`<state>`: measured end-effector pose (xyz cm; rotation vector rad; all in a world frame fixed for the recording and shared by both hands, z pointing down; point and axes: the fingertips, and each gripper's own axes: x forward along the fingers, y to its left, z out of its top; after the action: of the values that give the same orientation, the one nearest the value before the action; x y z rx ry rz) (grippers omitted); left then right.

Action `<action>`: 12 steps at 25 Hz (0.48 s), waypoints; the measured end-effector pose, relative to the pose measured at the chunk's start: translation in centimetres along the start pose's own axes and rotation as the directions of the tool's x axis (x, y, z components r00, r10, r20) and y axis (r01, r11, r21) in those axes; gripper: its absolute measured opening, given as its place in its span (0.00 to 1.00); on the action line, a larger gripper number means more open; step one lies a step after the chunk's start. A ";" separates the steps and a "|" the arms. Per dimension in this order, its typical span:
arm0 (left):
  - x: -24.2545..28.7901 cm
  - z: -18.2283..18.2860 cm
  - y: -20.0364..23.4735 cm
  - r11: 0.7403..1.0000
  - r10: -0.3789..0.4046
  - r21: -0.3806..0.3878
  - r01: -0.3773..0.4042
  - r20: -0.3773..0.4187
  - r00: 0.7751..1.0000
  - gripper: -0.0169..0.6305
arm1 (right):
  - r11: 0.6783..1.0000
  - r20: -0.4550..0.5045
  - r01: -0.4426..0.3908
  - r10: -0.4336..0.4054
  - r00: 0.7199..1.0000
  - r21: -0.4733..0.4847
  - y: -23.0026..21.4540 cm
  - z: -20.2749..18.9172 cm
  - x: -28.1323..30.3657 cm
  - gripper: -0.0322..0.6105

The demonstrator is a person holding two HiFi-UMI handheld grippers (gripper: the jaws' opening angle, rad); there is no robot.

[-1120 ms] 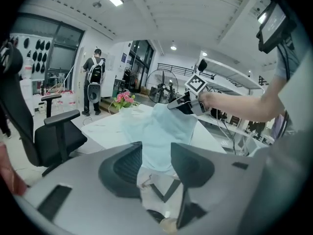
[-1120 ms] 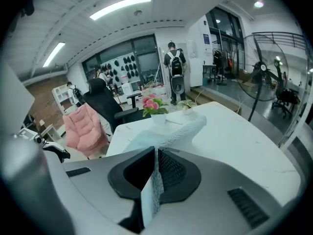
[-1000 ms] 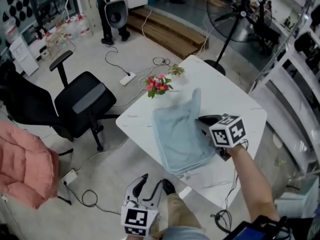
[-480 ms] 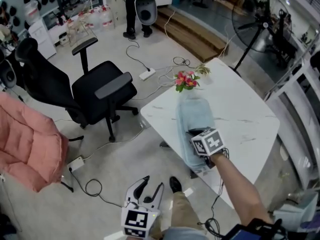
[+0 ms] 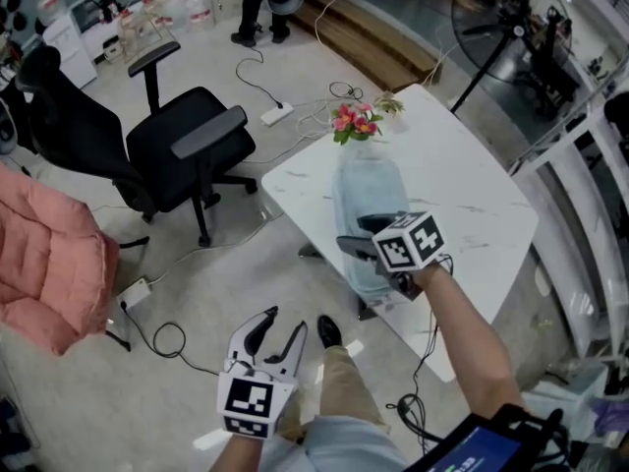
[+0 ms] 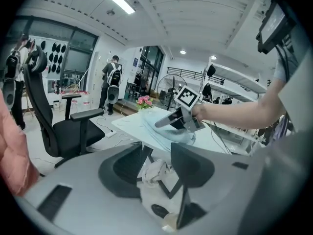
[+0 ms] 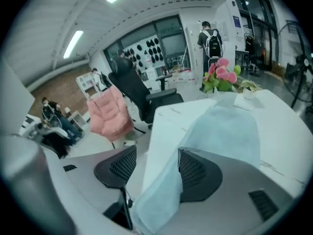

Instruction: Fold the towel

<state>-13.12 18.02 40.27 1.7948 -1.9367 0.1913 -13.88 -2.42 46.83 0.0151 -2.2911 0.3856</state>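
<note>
Towel [image 5: 369, 190]: pale blue, lying as a long narrow strip on the white table [image 5: 472, 195]. It runs from the pink flowers [image 5: 356, 121] at its 12 o'clock end to the table's near edge at 6 o'clock.
Right gripper [image 5: 359, 236]: over the towel's 6 o'clock end. Its jaws are spread wide, having just opened. A towel edge hangs loose between them against one jaw, not pinched.
Left gripper [image 5: 285, 321]: off the table, toward 7 o'clock from the right gripper, above the floor. Its jaws are apart with nothing between them.
Step in hand: seemingly letting go after a lengthwise fold.
Doing it well: draw the right gripper back toward 6 o'clock without snagging the loose edge, so the layers stay aligned. Then bring both grippers to the strip's near corners for a fold toward 12 o'clock.
Changed: a second ago the towel lay wider with one corner raised; now it is a narrower strip. Half a second ago the right gripper's jaws were nearly together on it. The left gripper hangs in much the same low spot.
</note>
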 end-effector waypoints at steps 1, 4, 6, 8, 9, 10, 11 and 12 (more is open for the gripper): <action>0.1 0.3 0.0 1.000 -0.004 0.001 0.004 0.004 1.000 0.31 | 0.999 0.042 -0.050 0.049 0.998 0.017 0.8 1.4 -1.5 0.49; 0.1 0.4 -0.8 1.000 -0.023 -0.013 0.023 0.004 1.000 0.31 | 0.995 0.146 -0.095 0.090 0.985 0.031 1.4 4.3 -6.7 0.48; 0.1 0.5 -1.3 0.999 -0.037 -0.014 0.037 0.003 0.999 0.31 | 0.999 0.131 -0.005 0.009 0.991 -0.032 -0.1 4.0 -8.9 0.45; 0.2 0.3 -1.9 0.999 -0.053 -0.008 0.053 -0.001 0.999 0.31 | 0.991 0.064 0.081 -0.075 0.995 -0.107 -1.7 1.5 -9.5 0.46; 0.3 0.1 -2.1 0.998 -0.061 -0.004 0.061 -0.004 0.998 0.31 | 0.988 0.031 0.098 -0.095 0.995 -0.120 -2.3 -0.1 -9.3 0.47; 0.3 -0.1 -2.4 0.998 -0.069 0.000 0.069 -0.008 0.998 0.31 | 0.988 0.003 0.102 -0.102 0.995 -0.112 -2.9 -1.9 -9.1 0.49; 0.3 -0.2 -2.6 0.997 -0.075 0.005 0.075 -0.013 0.997 0.31 | 0.990 -0.018 0.105 -0.107 0.994 -0.090 -3.5 -3.5 -8.8 0.49; 0.3 -0.3 -2.8 0.997 -0.080 0.010 0.080 -0.017 0.997 0.31 | 0.992 -0.032 0.111 -0.113 0.993 -0.062 -4.2 -4.8 -8.6 0.49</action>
<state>-10.32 17.49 40.02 1.8679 -1.8516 0.1888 -3.99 -6.01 44.85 0.1051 -2.2538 0.2571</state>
